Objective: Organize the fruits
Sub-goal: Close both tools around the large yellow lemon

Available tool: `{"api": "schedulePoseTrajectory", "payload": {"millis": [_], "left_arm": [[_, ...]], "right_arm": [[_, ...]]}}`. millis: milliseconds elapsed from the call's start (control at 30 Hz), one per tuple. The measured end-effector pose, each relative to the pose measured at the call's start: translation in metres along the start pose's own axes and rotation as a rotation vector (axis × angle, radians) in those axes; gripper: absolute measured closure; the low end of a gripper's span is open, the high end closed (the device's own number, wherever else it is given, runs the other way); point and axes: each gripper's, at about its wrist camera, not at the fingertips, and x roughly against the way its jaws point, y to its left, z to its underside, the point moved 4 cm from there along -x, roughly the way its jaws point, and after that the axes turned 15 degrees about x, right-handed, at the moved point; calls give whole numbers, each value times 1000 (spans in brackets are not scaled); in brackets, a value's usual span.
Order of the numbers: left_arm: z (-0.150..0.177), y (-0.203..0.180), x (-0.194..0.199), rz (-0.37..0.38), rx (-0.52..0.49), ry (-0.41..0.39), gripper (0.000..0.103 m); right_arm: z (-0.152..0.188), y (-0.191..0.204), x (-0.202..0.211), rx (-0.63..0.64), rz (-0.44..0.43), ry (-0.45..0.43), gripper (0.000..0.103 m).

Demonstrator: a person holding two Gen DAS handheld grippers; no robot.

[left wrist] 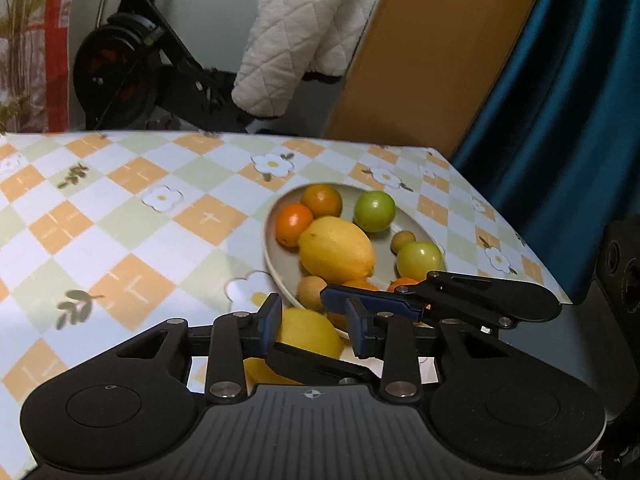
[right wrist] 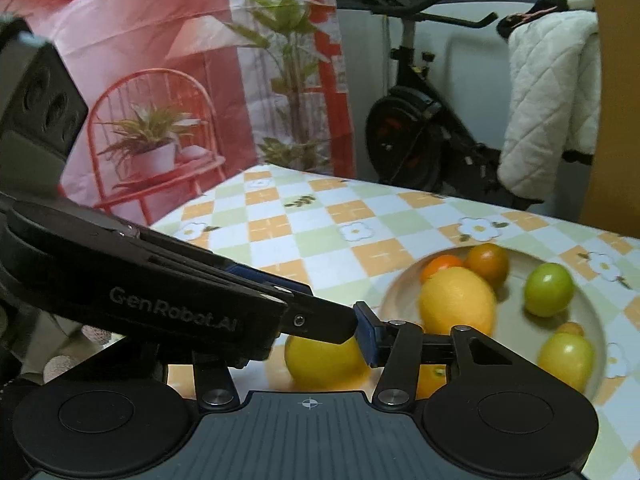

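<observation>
A loose yellow lemon (left wrist: 310,332) (right wrist: 324,356) lies just outside the beige plate's (left wrist: 269,248) (right wrist: 394,292) near rim, and both grippers meet on it. My left gripper (left wrist: 314,320) (right wrist: 330,308) has its blue pads against the lemon's two sides. My right gripper (right wrist: 320,336) (left wrist: 304,324) crosses it, one finger over the lemon and one under. Its right pad (right wrist: 366,340) touches the fruit; its left finger is hidden behind the left gripper. On the plate are a bigger lemon (left wrist: 336,250), two oranges (left wrist: 294,224), two green fruits (left wrist: 374,211) and small tan fruits (left wrist: 402,241).
The checked tablecloth (left wrist: 132,216) stretches bare to the left of the plate. The table's far edge and right corner (left wrist: 440,156) are close behind the plate. Beyond stand an exercise bike (left wrist: 120,68), a white quilted cover (left wrist: 296,40), a wooden board and a blue curtain (left wrist: 560,120).
</observation>
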Motion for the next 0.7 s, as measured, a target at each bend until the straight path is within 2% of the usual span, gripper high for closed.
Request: {"api": "schedulePoseTrajectory", "payload": {"millis": [167,367,467,533,700], "left_arm": [[2,15,-4,-30,53,9,67],[-3,23,12,-18,88,2,65],[3,28,24,7,91,11,53],[9,33,27,3,103,20,53],[24,36,27,20,141,32,52]], "right_arm": [[10,-5,3,-29,-23,10,61],[16,0,8,-25,-47,20,60],[21,2,19,-18,-58,27,58],[25,4,26,-15,-64,27,52],[33,8,29,-32,-89,56,50]]}}
